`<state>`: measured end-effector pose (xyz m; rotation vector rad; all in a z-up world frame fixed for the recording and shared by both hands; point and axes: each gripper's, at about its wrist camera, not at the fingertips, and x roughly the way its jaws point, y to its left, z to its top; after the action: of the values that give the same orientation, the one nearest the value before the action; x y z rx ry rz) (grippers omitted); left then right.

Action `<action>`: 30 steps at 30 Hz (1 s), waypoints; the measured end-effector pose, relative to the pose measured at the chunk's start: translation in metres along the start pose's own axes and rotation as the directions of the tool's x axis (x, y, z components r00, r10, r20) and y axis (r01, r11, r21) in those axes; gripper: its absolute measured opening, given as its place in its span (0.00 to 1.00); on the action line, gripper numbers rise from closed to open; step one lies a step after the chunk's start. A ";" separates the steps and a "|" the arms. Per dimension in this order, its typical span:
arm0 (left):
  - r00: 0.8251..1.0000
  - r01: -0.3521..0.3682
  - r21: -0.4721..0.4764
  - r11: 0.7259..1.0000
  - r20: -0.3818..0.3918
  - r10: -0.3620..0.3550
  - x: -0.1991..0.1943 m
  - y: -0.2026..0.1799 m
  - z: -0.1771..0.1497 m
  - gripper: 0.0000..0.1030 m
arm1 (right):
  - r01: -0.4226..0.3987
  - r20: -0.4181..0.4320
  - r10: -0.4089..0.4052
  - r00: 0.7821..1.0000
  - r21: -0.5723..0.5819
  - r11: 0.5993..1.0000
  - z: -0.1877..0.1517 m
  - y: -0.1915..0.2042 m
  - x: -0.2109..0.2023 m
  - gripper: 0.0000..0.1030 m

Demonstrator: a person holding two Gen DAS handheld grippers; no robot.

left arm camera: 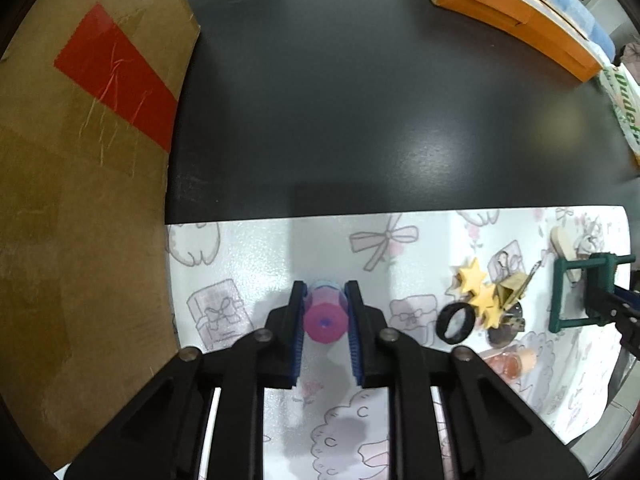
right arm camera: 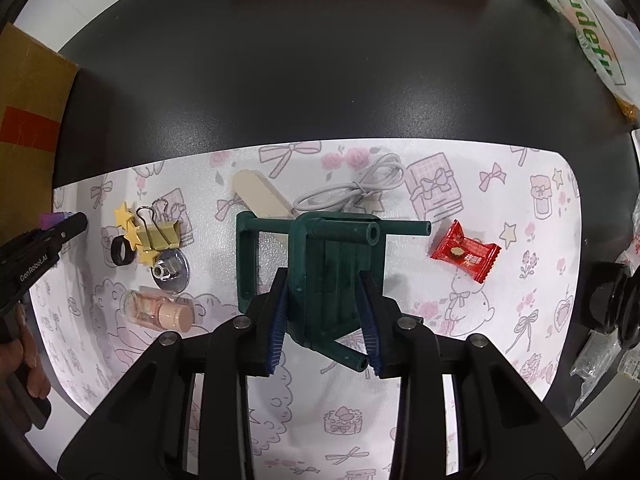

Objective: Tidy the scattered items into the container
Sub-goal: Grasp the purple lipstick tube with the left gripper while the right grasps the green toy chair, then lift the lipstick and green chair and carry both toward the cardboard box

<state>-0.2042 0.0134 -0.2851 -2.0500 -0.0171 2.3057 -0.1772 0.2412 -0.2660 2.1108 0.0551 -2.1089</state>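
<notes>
Scattered items lie on a white patterned mat (left arm camera: 256, 248) spread over the dark tabletop (left arm camera: 360, 100). In the left wrist view, the left tool (left arm camera: 325, 300) points down at the mat with its blue pads pressed on both sides of a small pink-capped bottle (left arm camera: 325, 316). A cardboard box (left arm camera: 80, 200) with a red stripe fills the left side. To the right lie a black ring (left arm camera: 456, 323), yellow stars (left arm camera: 478, 292) and a green toy chair (left arm camera: 576, 292), where the right tool (left arm camera: 616, 308) shows at the edge.

In the right wrist view, the right tool (right arm camera: 326, 300) also points down, and its pads grip the green toy chair (right arm camera: 332, 272), which lies tipped over on the mat (right arm camera: 500, 280). Just behind the chair are a beige stick (right arm camera: 260, 198) and a coiled white cable (right arm camera: 356, 192). A red candy wrapper (right arm camera: 466, 250) lies to its right. On the left sit a yellow binder clip (right arm camera: 160, 228), the stars (right arm camera: 128, 220), the ring (right arm camera: 122, 252), a silver disc (right arm camera: 170, 270) and a small jar (right arm camera: 160, 312) on its side. The left tool (right arm camera: 66, 220) shows at the far left, a hand (right arm camera: 24, 356) behind it.
</notes>
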 end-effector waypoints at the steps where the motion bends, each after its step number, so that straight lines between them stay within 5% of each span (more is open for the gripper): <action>1: 1.000 0.002 0.002 1.000 0.001 -0.002 -0.001 0.000 0.000 0.18 | -0.004 -0.002 0.004 1.000 0.001 1.000 0.000 0.000 0.000 0.32; 30: 0.982 0.088 0.035 0.996 0.167 -0.093 -0.126 0.000 -0.045 0.18 | -0.043 0.174 0.050 0.984 -0.045 0.998 -0.034 0.026 -0.107 0.26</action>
<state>-0.1451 0.0063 -0.1652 -1.7962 -0.0832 2.4018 -0.1404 0.2298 -0.1571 1.8773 0.0281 -2.2360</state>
